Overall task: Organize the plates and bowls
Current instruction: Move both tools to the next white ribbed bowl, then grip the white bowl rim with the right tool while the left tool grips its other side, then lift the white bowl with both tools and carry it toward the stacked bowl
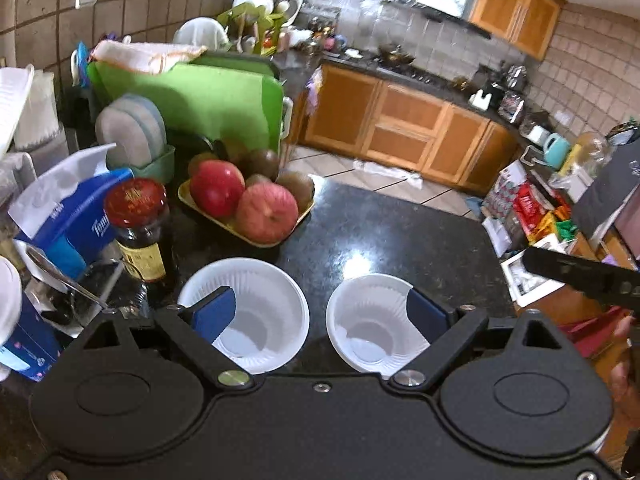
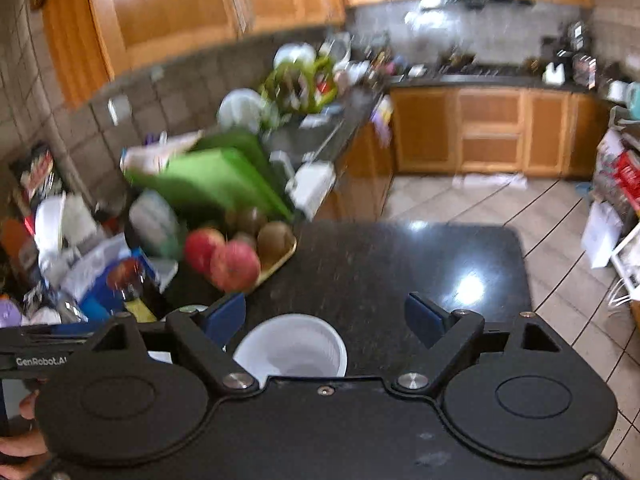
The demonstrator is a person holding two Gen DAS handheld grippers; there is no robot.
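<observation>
Two white ribbed bowls stand side by side on the black granite counter (image 1: pixel 380 232), the left bowl (image 1: pixel 260 320) and the right bowl (image 1: pixel 368 328). My left gripper (image 1: pixel 320 316) hangs open over the gap between them, one blue pad in front of each bowl, gripping neither. In the right wrist view my right gripper (image 2: pixel 325 316) is wide open above one white bowl (image 2: pixel 292 350), which lies low between its fingers, untouched. Grey-blue plates (image 1: pixel 132 128) stand upright in a green rack behind.
A yellow tray of apples and kiwis (image 1: pixel 248 208) sits just beyond the bowls. A dark sauce bottle (image 1: pixel 140 232), a blue tissue pack (image 1: pixel 76 216) and a green cutting board (image 1: pixel 200 96) crowd the left. The counter ends at the right, above the tiled floor (image 2: pixel 560 240).
</observation>
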